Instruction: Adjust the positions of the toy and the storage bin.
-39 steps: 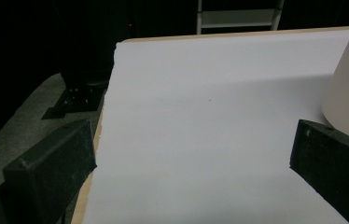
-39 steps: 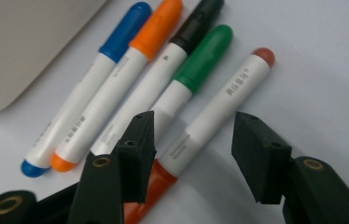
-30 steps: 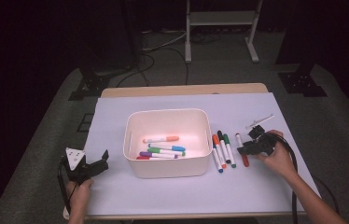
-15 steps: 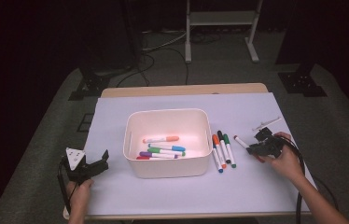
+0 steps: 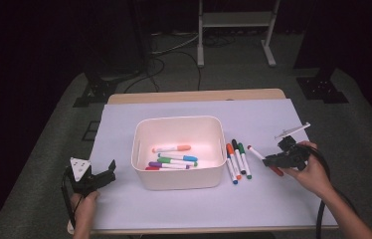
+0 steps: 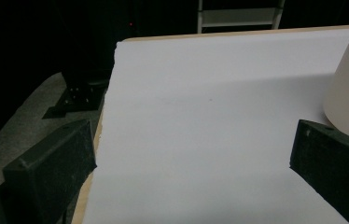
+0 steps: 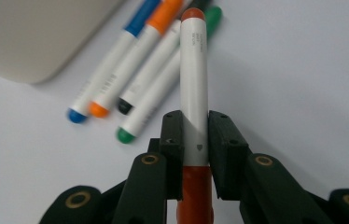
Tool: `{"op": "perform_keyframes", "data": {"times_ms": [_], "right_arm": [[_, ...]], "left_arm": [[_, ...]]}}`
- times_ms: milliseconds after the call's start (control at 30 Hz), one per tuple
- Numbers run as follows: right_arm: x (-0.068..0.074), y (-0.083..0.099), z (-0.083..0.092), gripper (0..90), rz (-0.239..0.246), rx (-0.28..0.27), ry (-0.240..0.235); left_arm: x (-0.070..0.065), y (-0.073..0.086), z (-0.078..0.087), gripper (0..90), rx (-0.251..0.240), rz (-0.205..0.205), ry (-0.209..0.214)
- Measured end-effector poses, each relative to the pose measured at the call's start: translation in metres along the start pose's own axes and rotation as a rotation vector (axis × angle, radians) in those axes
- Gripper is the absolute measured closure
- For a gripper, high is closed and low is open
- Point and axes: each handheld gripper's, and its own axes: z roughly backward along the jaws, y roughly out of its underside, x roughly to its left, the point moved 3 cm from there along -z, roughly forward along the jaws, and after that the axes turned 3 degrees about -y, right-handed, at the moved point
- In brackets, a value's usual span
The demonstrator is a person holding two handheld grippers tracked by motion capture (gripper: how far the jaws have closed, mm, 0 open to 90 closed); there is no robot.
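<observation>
- R tool (image 7: 195,135): jaws have just been closing, now clamped on red marker (image 7: 194,70), gripped on white barrel just above red cap
- marker held just right of 4 loose markers (image 5: 237,162) on tabletop (image 5: 273,199), beside white bin (image 5: 179,130)
- bin has more markers inside (image 5: 171,158)
- L tool (image 5: 97,179): jaws wide apart, nothing between, sits near tabletop's front-left corner

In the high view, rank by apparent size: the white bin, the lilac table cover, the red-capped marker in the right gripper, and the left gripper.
1. Lilac table cover
2. White rectangular plastic bin
3. Black left gripper, open
4. Red-capped white marker, clamped in the right gripper, partly hidden, so its rank against the left gripper is unsure.
</observation>
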Motion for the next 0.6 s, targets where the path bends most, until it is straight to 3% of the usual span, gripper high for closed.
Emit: {"op": "perform_keyframes", "data": {"times_ms": [233, 600], "right_arm": [[0.029, -0.022, 0.030, 75.8, 0.044, -0.048, -0.076], [0.093, -0.072, 0.065, 75.7, 0.199, -0.093, -0.171]], "left_arm": [[0.000, 0.000, 0.000, 0.0, 0.000, 0.000, 0.001], [0.000, 0.000, 0.000, 0.0, 0.007, 0.005, 0.002]]}}
